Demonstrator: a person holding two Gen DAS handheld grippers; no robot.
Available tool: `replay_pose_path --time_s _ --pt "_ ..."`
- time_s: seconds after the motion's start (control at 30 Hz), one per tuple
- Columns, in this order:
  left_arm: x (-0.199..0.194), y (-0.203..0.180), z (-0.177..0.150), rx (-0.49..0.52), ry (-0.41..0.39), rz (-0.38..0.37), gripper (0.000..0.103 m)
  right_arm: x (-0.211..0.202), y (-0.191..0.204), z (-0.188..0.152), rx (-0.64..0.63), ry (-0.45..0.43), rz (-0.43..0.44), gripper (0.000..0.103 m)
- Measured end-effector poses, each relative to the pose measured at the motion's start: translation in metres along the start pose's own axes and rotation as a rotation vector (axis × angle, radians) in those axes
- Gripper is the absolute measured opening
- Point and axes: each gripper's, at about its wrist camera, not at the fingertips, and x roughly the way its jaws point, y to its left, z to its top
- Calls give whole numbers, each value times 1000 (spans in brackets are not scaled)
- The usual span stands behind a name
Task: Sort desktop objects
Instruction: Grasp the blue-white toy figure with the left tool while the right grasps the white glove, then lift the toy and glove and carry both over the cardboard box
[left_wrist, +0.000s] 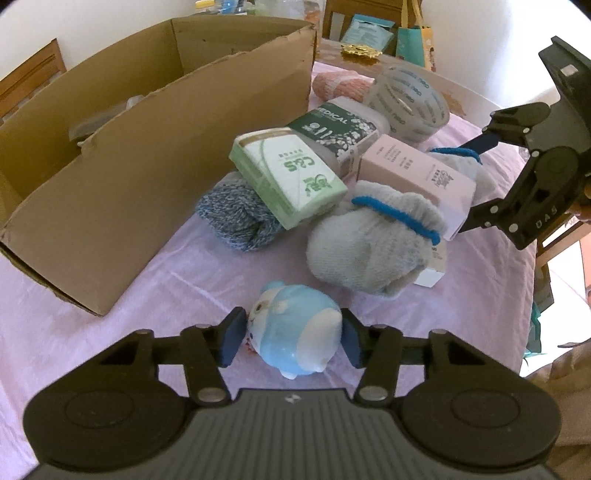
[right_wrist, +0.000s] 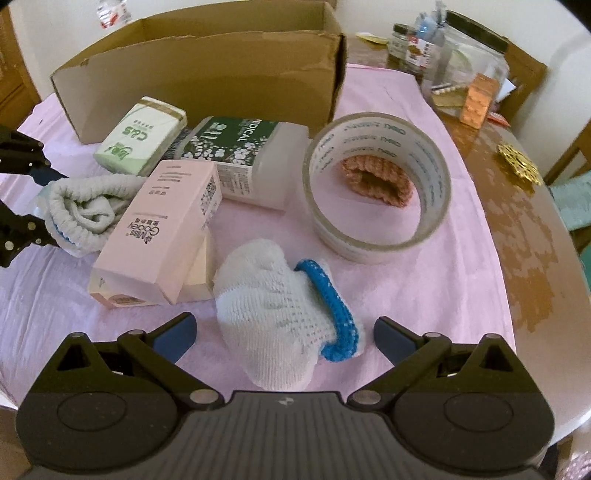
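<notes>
A small light-blue toy figure (left_wrist: 295, 332) lies on the pink tablecloth (left_wrist: 192, 273), and my left gripper (left_wrist: 291, 341) is shut on it, one pad against each side. A rolled white sock with a blue cuff (right_wrist: 273, 314) lies between the fingers of my right gripper (right_wrist: 284, 336), which stands open, its pads clear of the sock. Behind lie a pink carton (right_wrist: 162, 236), a green tissue pack (right_wrist: 140, 136), a medical pack (right_wrist: 240, 155) and a tape roll (right_wrist: 376, 184). A brown cardboard box (left_wrist: 147, 129) stands open at the back left.
A grey sock with a blue cuff (left_wrist: 369, 243) and a blue-grey knitted sock (left_wrist: 236, 218) lie just beyond the toy. A pink knitted piece (right_wrist: 376, 177) shows through the tape roll. Jars (right_wrist: 461, 55) and clutter stand on the bare wooden table (right_wrist: 517, 206) at the right.
</notes>
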Motion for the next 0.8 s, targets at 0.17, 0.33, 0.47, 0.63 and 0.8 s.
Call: replay_pose_path --time_s 0.17,0.33,0.47,0.63,0.8 --pt "-1 0 0 -15 7 8 49 -2 2 5 -45 -1 22 86" --pt "-4 -1 1 -31 13 12 48 -3 -5 12 -48 14 30 73" --pt "-12 -4 4 -39 -3 18 48 -7 -6 13 -66 20 34 71" --pt "-30 -8 12 -71 -44 24 48 -22 -7 16 -86 18 45 71" --pt "-59 -8 13 -93 -93 34 48 -49 -12 25 -121 -22 57 71"
